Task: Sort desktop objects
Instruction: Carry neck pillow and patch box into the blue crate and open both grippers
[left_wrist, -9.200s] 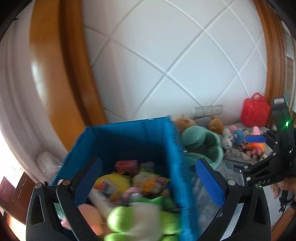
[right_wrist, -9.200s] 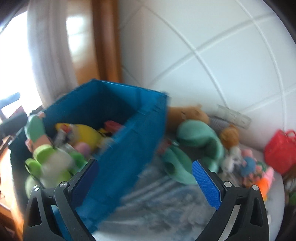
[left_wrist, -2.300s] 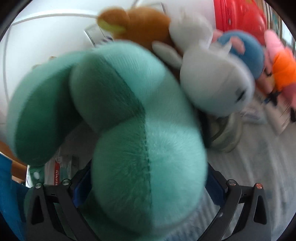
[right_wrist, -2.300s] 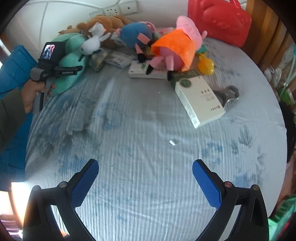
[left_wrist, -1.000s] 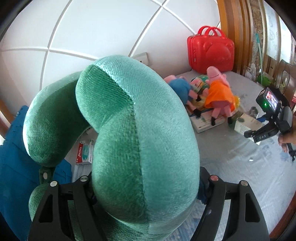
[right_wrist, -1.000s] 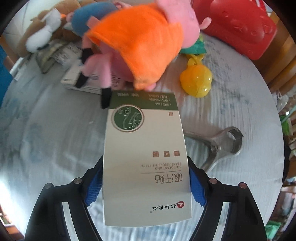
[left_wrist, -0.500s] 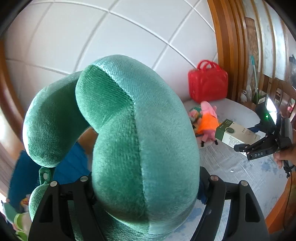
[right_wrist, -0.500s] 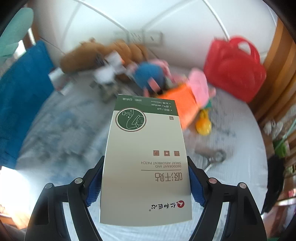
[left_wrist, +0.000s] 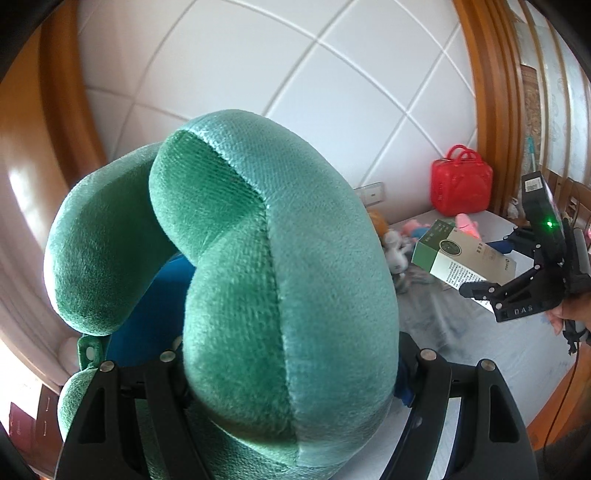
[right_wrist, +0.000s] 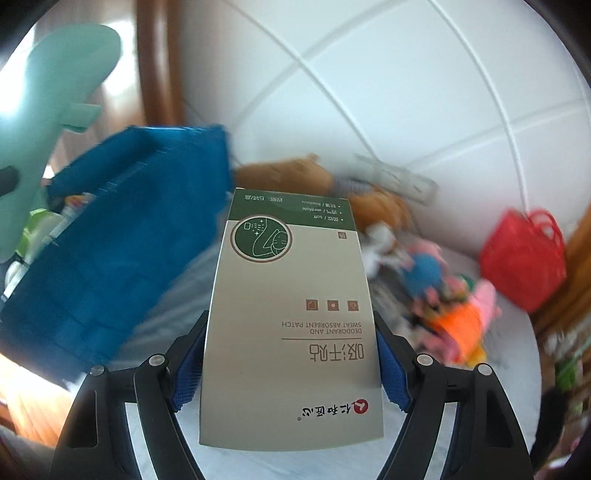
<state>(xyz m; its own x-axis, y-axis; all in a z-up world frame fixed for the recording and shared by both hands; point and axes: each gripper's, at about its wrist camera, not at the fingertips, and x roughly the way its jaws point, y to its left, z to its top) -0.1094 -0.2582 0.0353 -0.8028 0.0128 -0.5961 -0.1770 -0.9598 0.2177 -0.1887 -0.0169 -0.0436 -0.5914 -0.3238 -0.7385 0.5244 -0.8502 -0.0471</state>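
While my left tongs (left_wrist: 288, 384) clamp the green neck pillow (left_wrist: 258, 277) and my right tongs (right_wrist: 288, 365) grip the patch box (right_wrist: 291, 325), I should clear the blue bin (right_wrist: 122, 236) rim.

In the left wrist view the green pillow (left_wrist: 258, 280) fills the middle, covers the left gripper's (left_wrist: 291, 373) pads and hides nearly all of the blue bin (left_wrist: 155, 317). Its lower part is cut off by the bottom edge. In the right wrist view the box (right_wrist: 295, 325) hides the bedding behind it. The toys (right_wrist: 424, 280) are motion-blurred; one may be a pig in orange. The red bag (right_wrist: 524, 258) and bin contents (right_wrist: 40, 225) are smeared too.
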